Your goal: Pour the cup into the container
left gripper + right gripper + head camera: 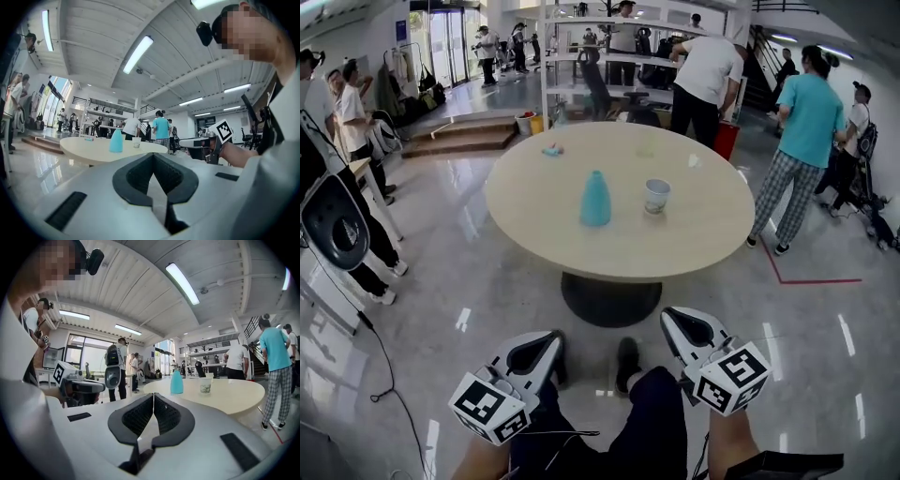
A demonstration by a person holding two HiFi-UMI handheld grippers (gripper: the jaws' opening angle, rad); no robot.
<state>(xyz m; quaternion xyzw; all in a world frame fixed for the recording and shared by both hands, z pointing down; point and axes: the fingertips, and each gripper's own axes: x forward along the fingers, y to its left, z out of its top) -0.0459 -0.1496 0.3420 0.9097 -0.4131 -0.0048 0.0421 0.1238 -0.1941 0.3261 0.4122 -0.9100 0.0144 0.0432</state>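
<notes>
The round beige-topped desk (703, 234) on its dark pedestal fills the middle of the head view; near its centre stand the pale blue bottle-shaped plastic container (595, 199) and, just to its right and apart from it, the white paper cup with a printed band (656, 196), both upright; a small teal-and-pink object (552, 149) lies toward the far left edge of the desk top. The left tool (542, 349) shows at the lower left of that frame and the right tool (688, 328) at the lower right, both low over the person's dark-trousered legs (656, 422), well short of the desk and touching nothing on it. In each tool's own view the two dark ribbed pads meet tip to tip; both tools are clenched with nothing between them; container and cup show small on the desk above the jaws. At the upper right of the head view a person in a teal shirt and checked trousers (806, 131) stands on the glossy grey floor (441, 281).
</notes>
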